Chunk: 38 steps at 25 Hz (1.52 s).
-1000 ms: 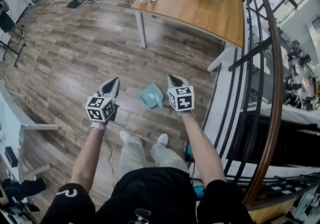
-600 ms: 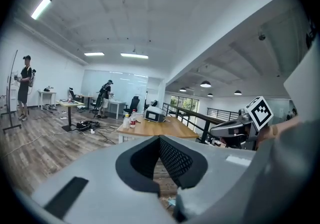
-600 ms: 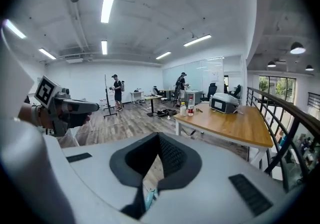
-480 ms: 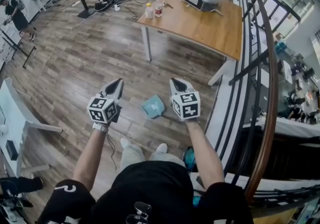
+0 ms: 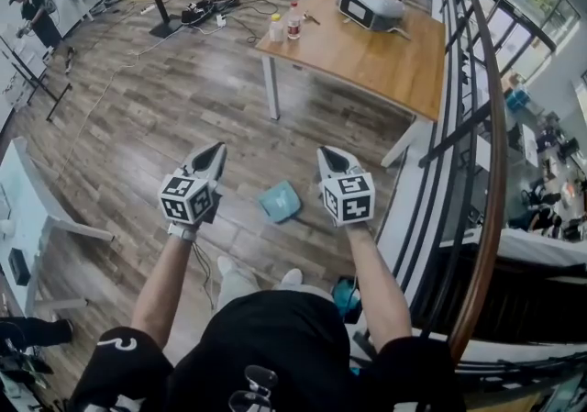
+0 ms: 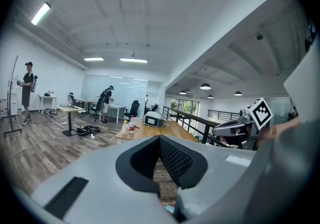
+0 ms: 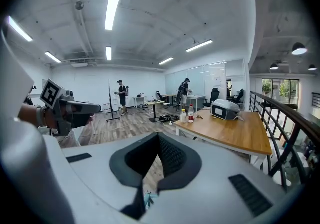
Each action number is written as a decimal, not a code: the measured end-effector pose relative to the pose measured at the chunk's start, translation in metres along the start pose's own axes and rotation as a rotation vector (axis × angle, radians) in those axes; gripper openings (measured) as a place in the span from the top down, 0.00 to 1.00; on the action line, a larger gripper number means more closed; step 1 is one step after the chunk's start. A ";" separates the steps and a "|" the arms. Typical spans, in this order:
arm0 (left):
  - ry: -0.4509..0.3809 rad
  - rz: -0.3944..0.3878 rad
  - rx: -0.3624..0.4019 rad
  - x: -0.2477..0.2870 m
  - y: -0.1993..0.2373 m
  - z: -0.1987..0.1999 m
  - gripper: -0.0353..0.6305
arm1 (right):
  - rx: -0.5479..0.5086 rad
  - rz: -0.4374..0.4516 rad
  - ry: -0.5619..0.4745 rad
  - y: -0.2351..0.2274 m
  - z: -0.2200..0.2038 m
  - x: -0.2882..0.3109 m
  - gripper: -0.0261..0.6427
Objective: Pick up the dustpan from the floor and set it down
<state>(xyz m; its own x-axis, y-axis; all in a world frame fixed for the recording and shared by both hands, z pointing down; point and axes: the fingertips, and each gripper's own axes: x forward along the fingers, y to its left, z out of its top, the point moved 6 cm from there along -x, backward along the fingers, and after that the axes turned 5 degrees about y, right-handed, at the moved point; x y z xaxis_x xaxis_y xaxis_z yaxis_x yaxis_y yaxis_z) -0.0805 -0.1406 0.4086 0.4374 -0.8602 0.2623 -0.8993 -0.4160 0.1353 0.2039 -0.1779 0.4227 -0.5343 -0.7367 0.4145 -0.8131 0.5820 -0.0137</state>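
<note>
Plank flooring (image 5: 156, 116) spreads below me, lined with desks. At left, my left gripper (image 5: 213, 153) hovers high, jaws pressed together on nothing. Between my tools the teal dustpan (image 5: 280, 202) lies on the boards, untouched. My right gripper (image 5: 326, 156) is likewise closed and empty. I judge I'm flanking the pan to line up a reach.

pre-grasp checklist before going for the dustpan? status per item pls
1. Dustpan located: ok, on the wood floor between the two grippers in head view.
2. Left gripper empty: ok, nothing between its jaws.
3. Right gripper empty: ok, nothing between its jaws.
4. Jaws open for grasp: not ok, both shut.
5. Grippers aimed at dustpan: not ok, both gripper views look across the room.
6. Handle direction: cannot tell.
</note>
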 end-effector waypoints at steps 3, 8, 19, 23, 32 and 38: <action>0.003 0.003 0.003 -0.001 -0.003 0.000 0.95 | 0.004 -0.006 0.003 -0.007 -0.002 -0.003 0.97; 0.007 0.009 0.001 -0.004 -0.008 -0.002 0.95 | 0.010 -0.008 -0.003 -0.014 -0.003 -0.005 0.97; 0.008 0.003 0.006 -0.009 -0.015 -0.001 0.95 | 0.023 -0.009 0.000 -0.017 -0.005 -0.011 0.97; 0.009 -0.003 0.008 -0.006 -0.019 -0.001 0.95 | 0.020 -0.011 -0.003 -0.018 -0.005 -0.011 0.97; 0.010 -0.011 0.007 -0.006 -0.020 -0.003 0.95 | 0.021 -0.014 0.001 -0.018 -0.006 -0.013 0.97; 0.004 -0.009 -0.004 -0.005 -0.018 -0.003 0.95 | 0.020 -0.011 0.006 -0.018 -0.007 -0.011 0.97</action>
<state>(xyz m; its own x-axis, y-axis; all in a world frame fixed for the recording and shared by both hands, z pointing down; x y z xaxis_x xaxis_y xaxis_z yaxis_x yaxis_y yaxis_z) -0.0663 -0.1278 0.4078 0.4453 -0.8552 0.2653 -0.8953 -0.4224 0.1412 0.2259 -0.1779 0.4252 -0.5235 -0.7411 0.4204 -0.8236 0.5665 -0.0269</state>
